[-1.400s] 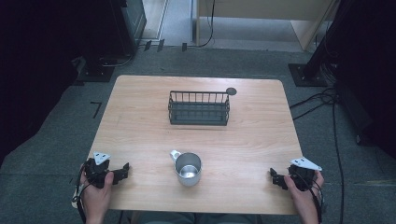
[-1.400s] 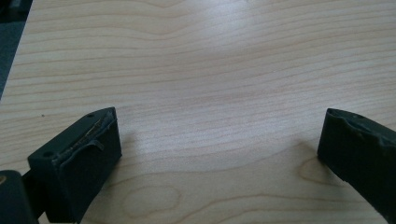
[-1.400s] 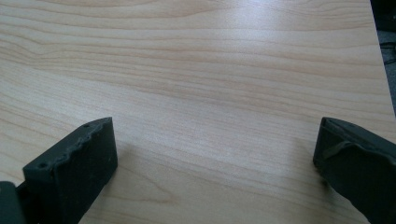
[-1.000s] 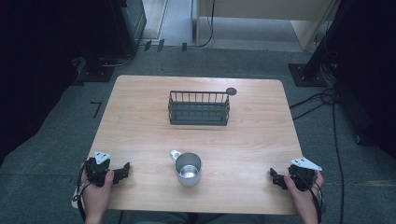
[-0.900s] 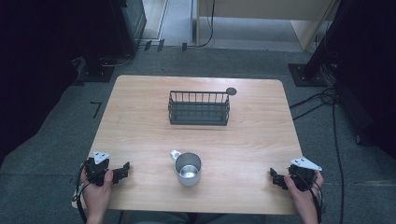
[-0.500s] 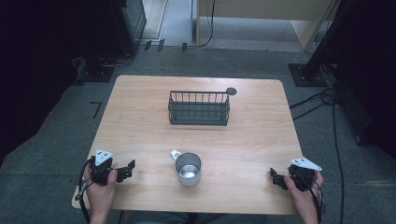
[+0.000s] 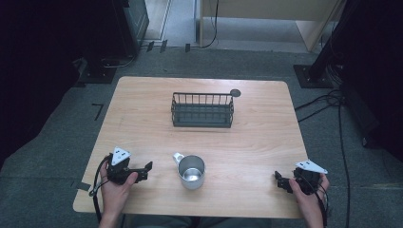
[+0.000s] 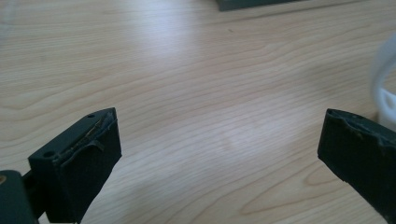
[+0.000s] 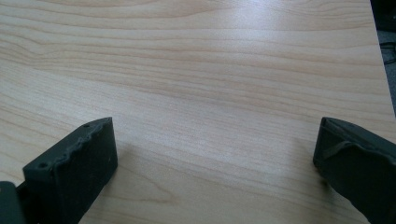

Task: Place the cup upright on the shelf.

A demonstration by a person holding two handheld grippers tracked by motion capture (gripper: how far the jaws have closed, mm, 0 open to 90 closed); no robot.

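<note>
Your left gripper (image 7: 142,169) now nearer the steel mug (image 7: 191,172) than a moment ago, jaws wide and empty, mug at the front middle of the table (image 7: 256,128), your right gripper (image 7: 283,182) unmoved at the right edge, jaws wide, wire basket (image 7: 202,109) beyond.

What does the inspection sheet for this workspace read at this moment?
Surface: wooden table, bare light grain, no spills seen.
Job's things: metal mug upright near the front edge, handle to the far left; wire basket farther back, looks empty.
Clutter: small dark round disc beside the basket's right end.
Grippers: left tool open, pointing at the mug, apart from it; right tool open, near the right front corner.
Cables: loose cables on the floor at right.
Surroundings: grey floor, dark equipment at both sides.
</note>
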